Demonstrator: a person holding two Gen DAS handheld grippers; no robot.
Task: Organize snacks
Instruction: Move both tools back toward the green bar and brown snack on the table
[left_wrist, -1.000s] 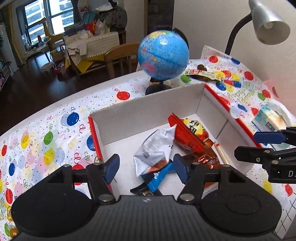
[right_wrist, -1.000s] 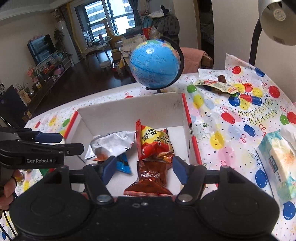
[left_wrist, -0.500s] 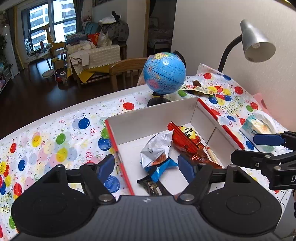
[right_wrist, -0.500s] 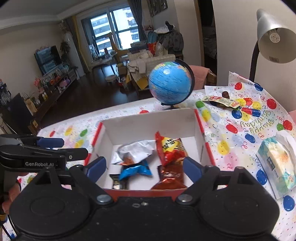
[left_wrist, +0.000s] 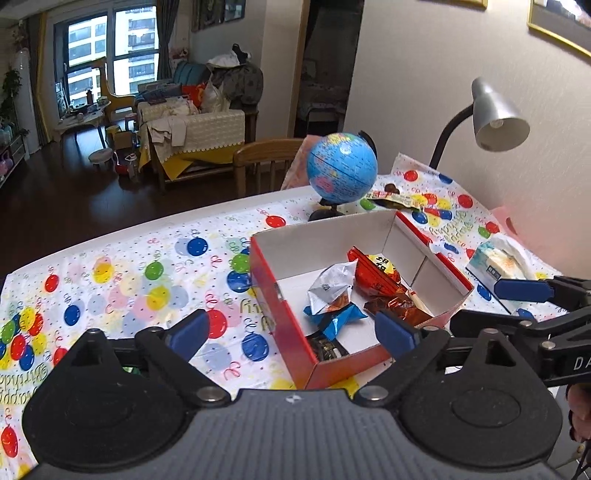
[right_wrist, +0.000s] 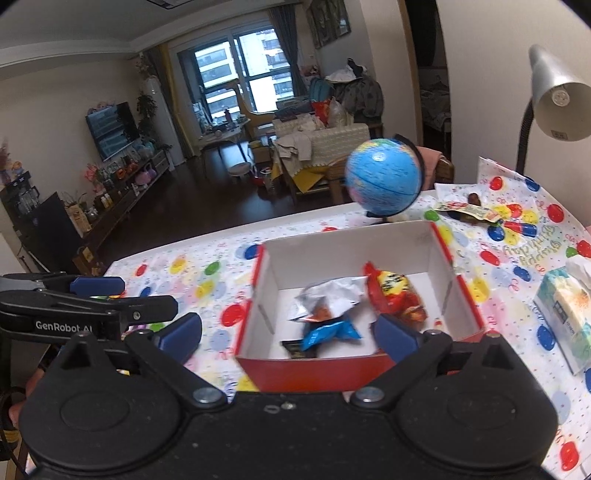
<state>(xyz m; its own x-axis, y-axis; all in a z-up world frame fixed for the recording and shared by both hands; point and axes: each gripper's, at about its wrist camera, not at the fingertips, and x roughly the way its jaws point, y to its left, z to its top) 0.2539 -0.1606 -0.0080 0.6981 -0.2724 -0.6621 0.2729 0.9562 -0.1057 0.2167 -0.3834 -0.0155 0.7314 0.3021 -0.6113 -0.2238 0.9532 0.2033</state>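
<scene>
In the left wrist view, the left gripper (left_wrist: 291, 330) is seen at the lower centre of the frame, its jaws opening wide with nothing pinched; only the near left corner of the box falls between them. The balloon-print cloth on the bench (left_wrist: 122, 273) fills the left of the frame. At centre, the red-and-white box (left_wrist: 280, 314) is found resting on the bench, and the snacks are contained in it: a silver packet (left_wrist: 330, 282), a blue packet (left_wrist: 338, 317), a red packet (left_wrist: 376, 273) and a brown packet (left_wrist: 397, 306). A globe (left_wrist: 341, 168) stands behind the box at upper centre. One further wrapper (left_wrist: 393, 201) lies on the cloth just right of the globe. A tissue pack (left_wrist: 496, 264) is noted at the right edge. The right gripper (right_wrist: 288, 334) is likewise recorded with jaws opening and empty, before the box's near wall.
</scene>
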